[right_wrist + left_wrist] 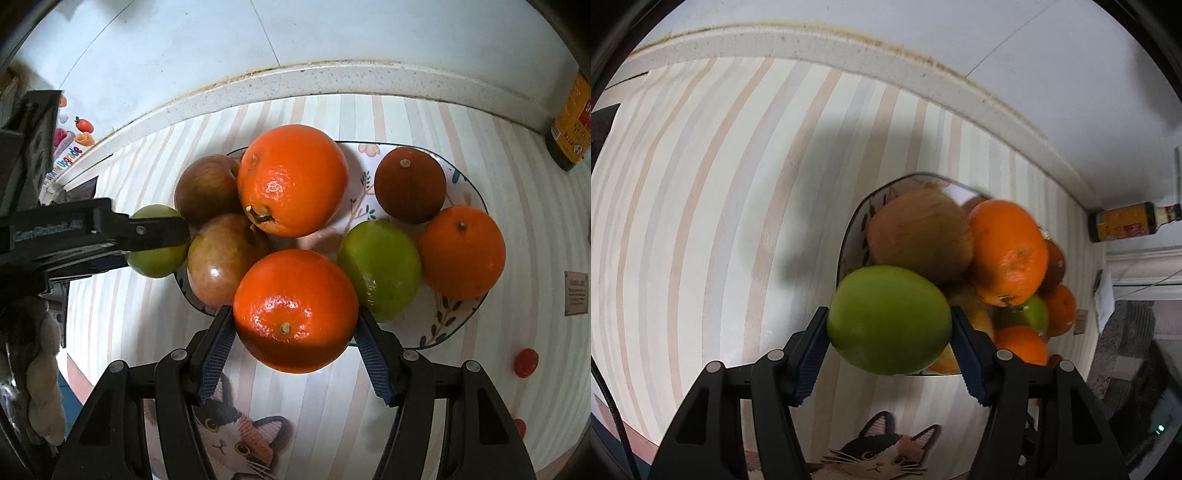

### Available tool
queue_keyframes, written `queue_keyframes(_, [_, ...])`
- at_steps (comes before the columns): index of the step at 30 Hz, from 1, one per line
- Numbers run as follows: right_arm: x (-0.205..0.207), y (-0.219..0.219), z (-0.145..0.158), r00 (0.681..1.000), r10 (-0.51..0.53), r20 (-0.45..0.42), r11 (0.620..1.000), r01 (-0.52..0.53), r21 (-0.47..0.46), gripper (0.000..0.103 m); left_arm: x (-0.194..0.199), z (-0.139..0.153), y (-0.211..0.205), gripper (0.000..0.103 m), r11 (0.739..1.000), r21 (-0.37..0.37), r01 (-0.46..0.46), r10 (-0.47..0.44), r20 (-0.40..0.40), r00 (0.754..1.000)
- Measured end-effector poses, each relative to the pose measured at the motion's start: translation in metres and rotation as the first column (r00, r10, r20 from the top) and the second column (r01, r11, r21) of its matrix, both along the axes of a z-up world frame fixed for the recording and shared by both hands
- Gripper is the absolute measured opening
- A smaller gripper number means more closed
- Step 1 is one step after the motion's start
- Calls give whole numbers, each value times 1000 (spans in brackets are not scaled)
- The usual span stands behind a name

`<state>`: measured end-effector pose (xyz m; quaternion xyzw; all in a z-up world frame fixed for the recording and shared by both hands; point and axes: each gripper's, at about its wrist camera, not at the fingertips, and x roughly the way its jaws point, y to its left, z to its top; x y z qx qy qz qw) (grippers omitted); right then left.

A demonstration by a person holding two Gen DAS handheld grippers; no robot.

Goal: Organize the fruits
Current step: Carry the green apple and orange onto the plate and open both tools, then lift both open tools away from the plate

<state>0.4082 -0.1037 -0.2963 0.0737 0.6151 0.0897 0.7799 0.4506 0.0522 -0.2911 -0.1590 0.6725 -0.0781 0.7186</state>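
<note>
- My left gripper (889, 325) is clamped on a green apple (889, 319), pads pressing both its sides, held just off the plate's (458, 328) nine o'clock edge.
- My right gripper (295, 317) is clamped on an orange (295, 310) at the plate's six o'clock rim.
- On the plate sit two reddish apples (225, 258), a big orange (293, 181), another green apple (380, 269), a dark fruit (410, 184) and a small orange (461, 253).
- I judge this the carrying step: both fruits gripped, neither set down.
- Next each needs a free resting spot, lowered gently before I let go, or it may roll.
</note>
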Motion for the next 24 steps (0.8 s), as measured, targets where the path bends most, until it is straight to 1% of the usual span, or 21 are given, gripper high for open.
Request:
queue_keyframes(1, [-7, -5, 1, 1000, 6, 7, 1000, -6, -11, 67, 1, -1, 1, 62, 1000, -2, -5, 5, 3, 1000])
queue_keyframes(5, [-11, -1, 1, 999, 22, 25, 1000, -21, -20, 67, 2, -4, 4, 62, 1000, -11, -23, 23, -17, 1000])
queue_keyframes(9, [-19, -11, -1, 999, -9, 37, 999, 8, 36, 68, 0, -4, 4, 62, 1000, -1, -8, 8, -23, 1000])
queue_keyframes(11, [-22, -18, -3, 999, -40, 32, 997, 38, 69, 68, -1, -2, 2, 62, 1000, 17, 3, -3, -21, 1000])
queue_keyframes(15, [-23, -20, -5, 998, -57, 18, 996, 55, 77, 70, 0, 0, 0, 62, 999, 41, 25, -24, -31, 999])
queue_keyframes(16, [-23, -21, -5, 998, -60, 14, 995, 59, 75, 74, 0, 0, 0, 62, 999, 34, 28, -27, -32, 999])
queue_keyframes(17, [-23, -22, -6, 998, -67, 10, 995, 66, 78, 79, 1, 0, 0, 63, 999, 30, 29, -28, -35, 999])
queue_keyframes(18, [-23, -23, -5, 997, -77, 9, 994, 76, 82, 82, 1, 0, 1, 67, 999, 16, 28, -28, -38, 999])
queue_keyframes(20, [-23, -28, -3, 996, -93, 11, 992, 91, 89, 83, 1, -1, 4, 72, 1000, -6, 16, -16, -43, 999])
queue_keyframes(23, [-23, -29, 0, 994, -107, 12, 990, 106, 93, 83, 1, 0, 7, 73, 1000, -14, 3, -4, -46, 999])
queue_keyframes(24, [-24, -30, 2, 994, -109, 13, 990, 108, 95, 83, 1, 0, 7, 77, 1000, -12, 3, -3, -46, 999])
